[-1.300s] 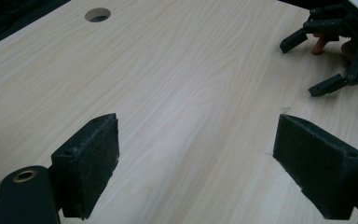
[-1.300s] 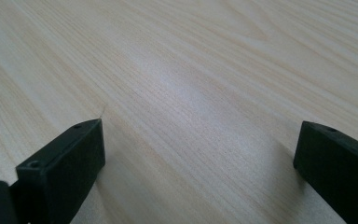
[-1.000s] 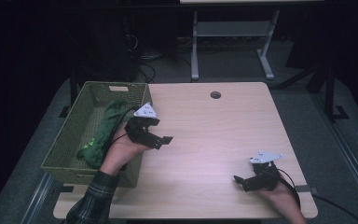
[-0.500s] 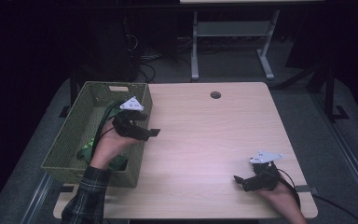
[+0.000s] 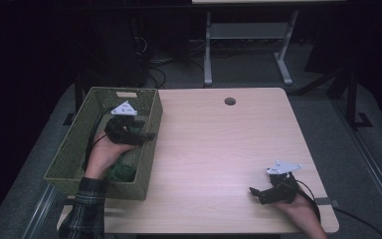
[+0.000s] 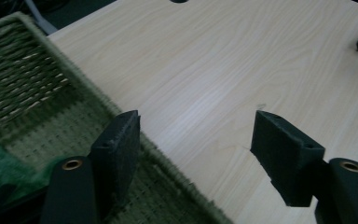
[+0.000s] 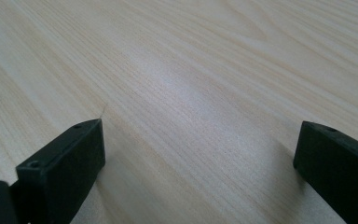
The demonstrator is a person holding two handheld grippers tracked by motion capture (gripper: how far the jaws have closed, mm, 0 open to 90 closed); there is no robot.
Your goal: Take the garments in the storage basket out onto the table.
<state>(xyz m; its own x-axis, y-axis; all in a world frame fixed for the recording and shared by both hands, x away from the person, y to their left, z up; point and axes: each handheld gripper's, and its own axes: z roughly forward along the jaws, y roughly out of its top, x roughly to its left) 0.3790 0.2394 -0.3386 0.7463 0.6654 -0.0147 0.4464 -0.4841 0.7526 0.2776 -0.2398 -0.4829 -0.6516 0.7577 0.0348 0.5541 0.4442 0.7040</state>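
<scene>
Dim workroom, light wood table [image 5: 238, 149]

Table with round cable hole [image 5: 230, 101] near its far edge; grey floor [image 5: 328, 104] around it; white metal stand [image 5: 246, 37] behind; loose cables [image 5: 154, 67]; dark backdrop.

From my remote station I count: one desk [image 5: 219, 149]; one green woven basket [image 5: 74, 154]; one green cloth [image 5: 122, 172] lying in the basket; two claws, the left claw [image 5: 149, 135] and the right claw [image 5: 254, 193]; one round hole [image 5: 230, 101] in the desk.
</scene>
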